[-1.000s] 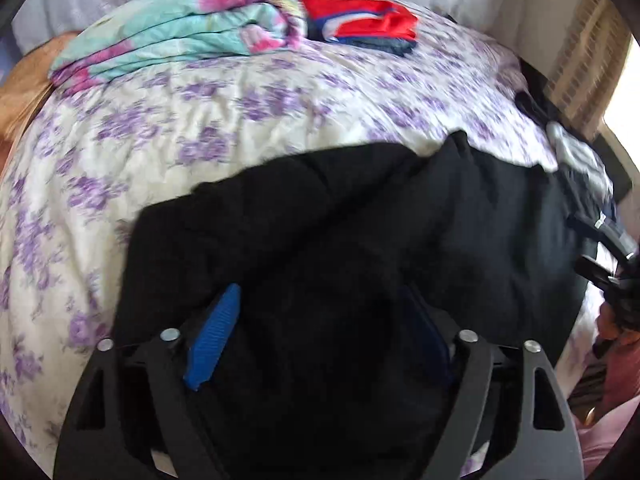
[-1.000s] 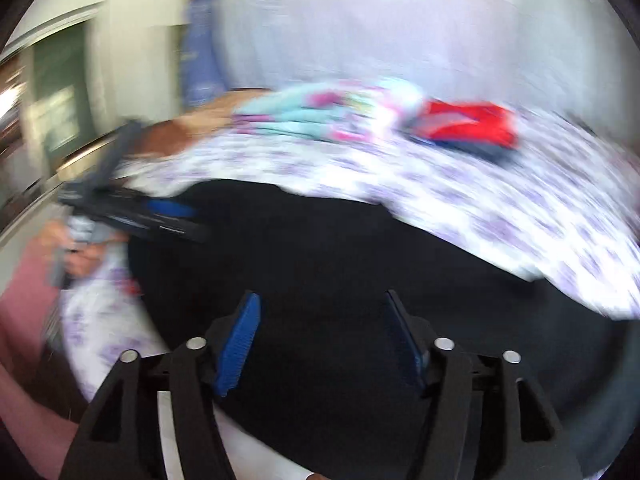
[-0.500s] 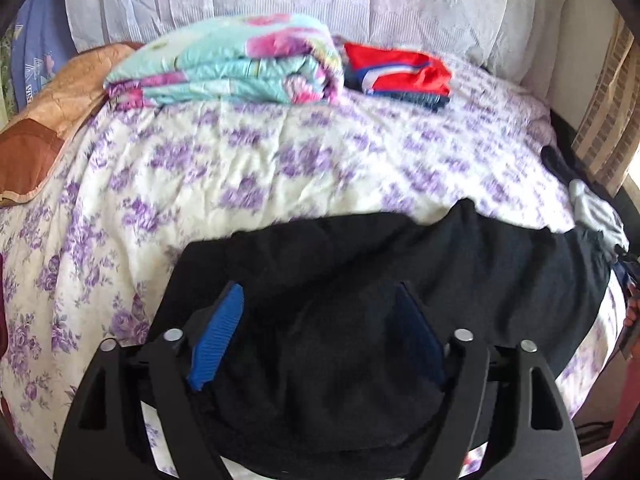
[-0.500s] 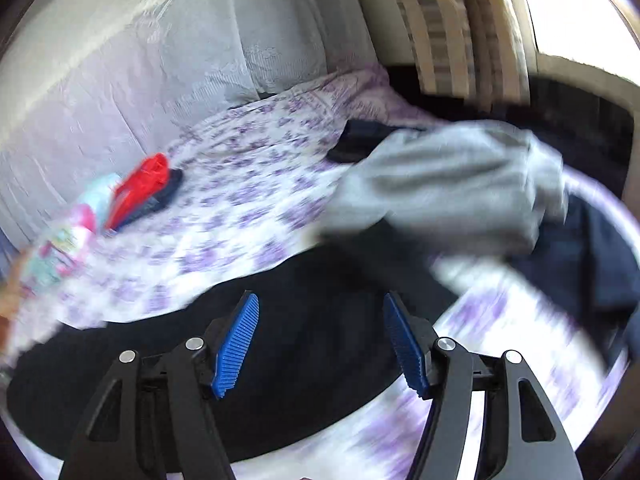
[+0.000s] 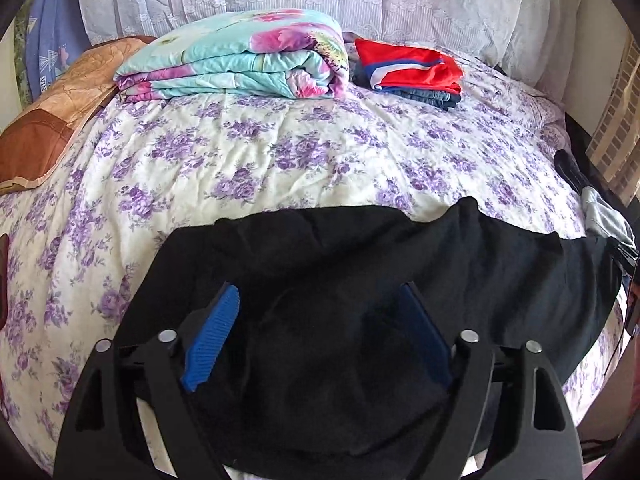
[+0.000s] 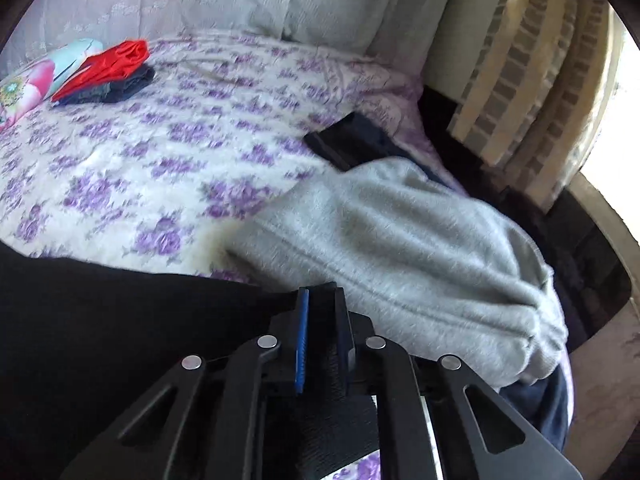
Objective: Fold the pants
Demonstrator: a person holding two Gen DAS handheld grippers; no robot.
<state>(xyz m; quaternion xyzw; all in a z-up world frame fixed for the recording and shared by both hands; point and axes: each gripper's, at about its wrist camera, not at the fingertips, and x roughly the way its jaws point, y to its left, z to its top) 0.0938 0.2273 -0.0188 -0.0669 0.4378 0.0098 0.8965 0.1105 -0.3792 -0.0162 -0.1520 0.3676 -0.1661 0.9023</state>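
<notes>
Black pants [image 5: 360, 272] lie spread across the near part of a floral bedspread [image 5: 280, 152]. My left gripper [image 5: 316, 344] is open, its blue pads wide apart above the pants, holding nothing. In the right wrist view my right gripper [image 6: 320, 332] is shut, its pads pressed together at the right end of the black pants [image 6: 100, 320]; black cloth shows between the pads. The right gripper's tip also shows at the far right edge of the left wrist view [image 5: 626, 256].
A folded floral blanket [image 5: 240, 60] and a stack of folded red and blue clothes [image 5: 412, 68] sit at the head of the bed. A grey garment [image 6: 420, 256] and a dark garment [image 6: 352, 140] lie at the bed's right edge. An orange pillow [image 5: 52, 120] lies left.
My right gripper swung from the left side to the pants' right end and shut from open. My left gripper pulled back and stayed open; the pants lie flatter.
</notes>
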